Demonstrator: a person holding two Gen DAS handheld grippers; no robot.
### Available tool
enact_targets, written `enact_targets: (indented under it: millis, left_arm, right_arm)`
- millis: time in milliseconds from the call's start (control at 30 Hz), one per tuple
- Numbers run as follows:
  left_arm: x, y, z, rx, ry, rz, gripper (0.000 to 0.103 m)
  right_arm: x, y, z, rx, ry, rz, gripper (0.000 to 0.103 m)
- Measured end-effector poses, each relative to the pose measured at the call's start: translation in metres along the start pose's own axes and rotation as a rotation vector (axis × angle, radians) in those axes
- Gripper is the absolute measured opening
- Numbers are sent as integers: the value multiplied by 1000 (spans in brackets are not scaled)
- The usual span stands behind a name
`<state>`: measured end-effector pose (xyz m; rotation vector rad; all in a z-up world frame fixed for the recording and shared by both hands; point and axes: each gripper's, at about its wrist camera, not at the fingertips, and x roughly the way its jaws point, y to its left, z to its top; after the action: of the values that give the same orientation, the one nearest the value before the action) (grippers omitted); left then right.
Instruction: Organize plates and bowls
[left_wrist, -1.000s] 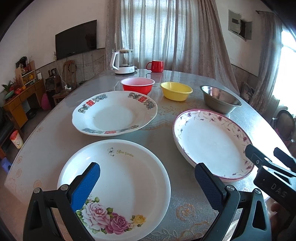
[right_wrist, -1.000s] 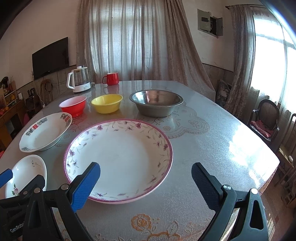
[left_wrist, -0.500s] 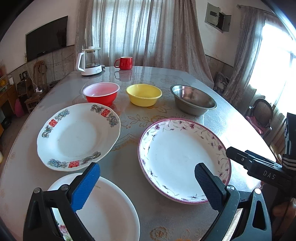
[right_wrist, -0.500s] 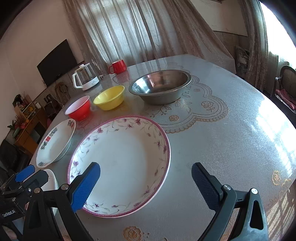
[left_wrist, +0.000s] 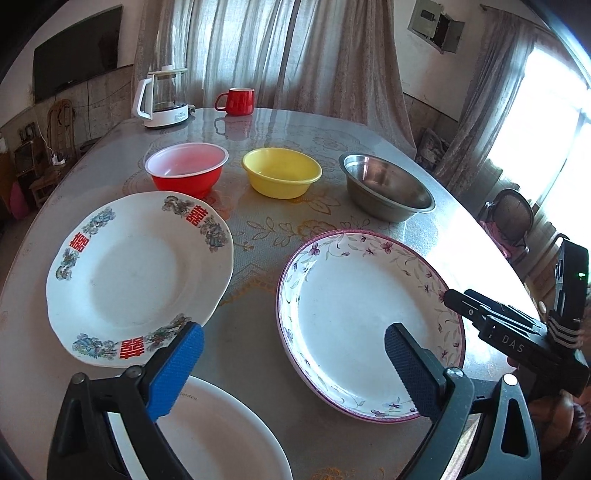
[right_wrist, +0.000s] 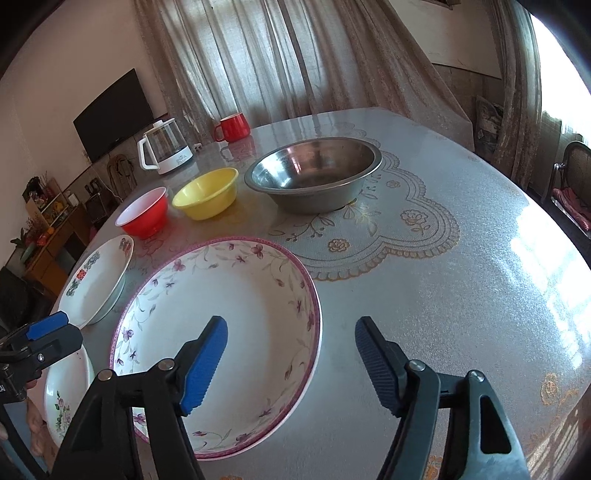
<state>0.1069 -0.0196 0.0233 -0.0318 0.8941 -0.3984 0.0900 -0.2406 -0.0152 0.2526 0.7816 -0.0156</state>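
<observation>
Right gripper (right_wrist: 290, 363) jaws closing, nothing clamped; pink-rimmed plate (right_wrist: 236, 295) flat on table (right_wrist: 461, 295), rim between pads; left gripper (left_wrist: 293, 376) closing, empty (hovering); glazed rim could be pinched off-centre, then slipped.

The rose plate (left_wrist: 221, 435) — cut off by the bottom edge — lies half hidden.
</observation>
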Motion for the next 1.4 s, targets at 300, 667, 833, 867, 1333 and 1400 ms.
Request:
enact_targets:
  millis: [300, 667, 833, 867, 1333, 1400]
  left_arm:
    - [37, 3, 11, 23, 124, -17, 56]
    - [64, -3, 8, 79, 222, 6, 29]
    - [67, -8, 8, 69, 213, 32, 29]
    - [68, -8, 9, 68, 210, 36, 29]
    - [75, -6, 30, 64, 151, 32, 27]
    - [80, -3, 32, 46, 161, 46, 27]
  right_arm:
    - [25, -11, 8, -7, 59, 22, 35]
    - [41, -11, 7, -27, 108, 57, 31]
    - [42, -10, 6, -63, 78, 50, 18]
    - [42, -12, 5, -60, 75, 59, 17]
    - [41, -27, 13, 7, 43, 58, 12]
    - [45, -27, 14, 21, 51, 62, 12]
